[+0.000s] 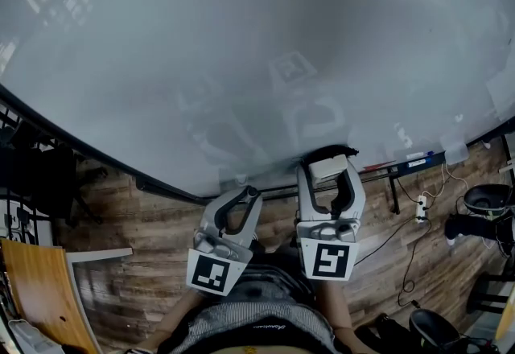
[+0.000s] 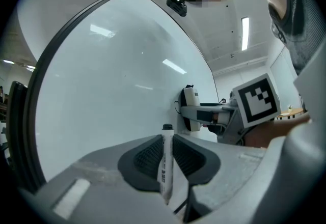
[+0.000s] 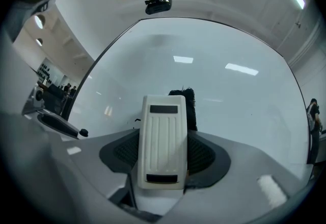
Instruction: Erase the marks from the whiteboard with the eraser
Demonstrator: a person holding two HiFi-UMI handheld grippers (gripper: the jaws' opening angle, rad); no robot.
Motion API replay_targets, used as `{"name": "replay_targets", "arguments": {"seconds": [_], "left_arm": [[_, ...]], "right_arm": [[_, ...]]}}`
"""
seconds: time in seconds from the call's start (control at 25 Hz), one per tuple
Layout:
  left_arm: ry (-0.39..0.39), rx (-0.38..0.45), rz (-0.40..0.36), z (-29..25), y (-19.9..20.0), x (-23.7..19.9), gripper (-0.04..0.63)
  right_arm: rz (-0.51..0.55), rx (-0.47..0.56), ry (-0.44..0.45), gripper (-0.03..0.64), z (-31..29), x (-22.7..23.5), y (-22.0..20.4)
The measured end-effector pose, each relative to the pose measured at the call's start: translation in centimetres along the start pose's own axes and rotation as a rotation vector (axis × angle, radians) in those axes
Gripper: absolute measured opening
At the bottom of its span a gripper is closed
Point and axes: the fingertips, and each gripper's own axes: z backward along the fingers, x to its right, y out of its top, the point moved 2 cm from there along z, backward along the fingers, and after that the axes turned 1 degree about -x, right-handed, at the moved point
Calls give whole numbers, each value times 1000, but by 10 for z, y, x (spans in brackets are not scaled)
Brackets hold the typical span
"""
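Holding the eraser (image 3: 163, 136) against the whiteboard (image 1: 241, 63)

The right gripper (image 3: 164, 156) has its jaws clamped on the two long sides of the white eraser. The ribbed plastic back faces the camera, and the dark felt face sits ahead of the jaws, turned to the board. In the left gripper view the felt lies flat on the glossy surface, low on the board and just above its bottom rail (image 1: 402, 161). Just left of the right jaws a small dark fleck (image 3: 136, 120) sits on the board, perhaps a leftover stroke, though it is too small to be sure. The left gripper (image 2: 166, 159) is closed on a white marker (image 2: 166, 167). The marker is pinched upright between the ribbed pads, and its black cap pokes out beyond the jaw tips, near the board's lower edge. This gripper hangs lower than the right one and to its left, above the wooden floor (image 1: 121, 264). Ceiling lights reflect in the board ahead of both pairs of jaws
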Motion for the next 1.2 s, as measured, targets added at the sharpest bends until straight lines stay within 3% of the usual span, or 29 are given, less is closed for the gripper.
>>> {"name": "replay_targets", "arguments": {"seconds": [0.4, 0.84, 1.2], "left_arm": [[18, -1, 10, 10, -3, -10, 71], [129, -7, 9, 41, -9, -34, 71], [126, -5, 15, 43, -9, -30, 71]], "right_arm": [[-36, 54, 93, 259, -4, -43, 14], [-70, 85, 267, 259, -5, -105, 23], [-57, 69, 267, 259, -3, -92, 18]]}}
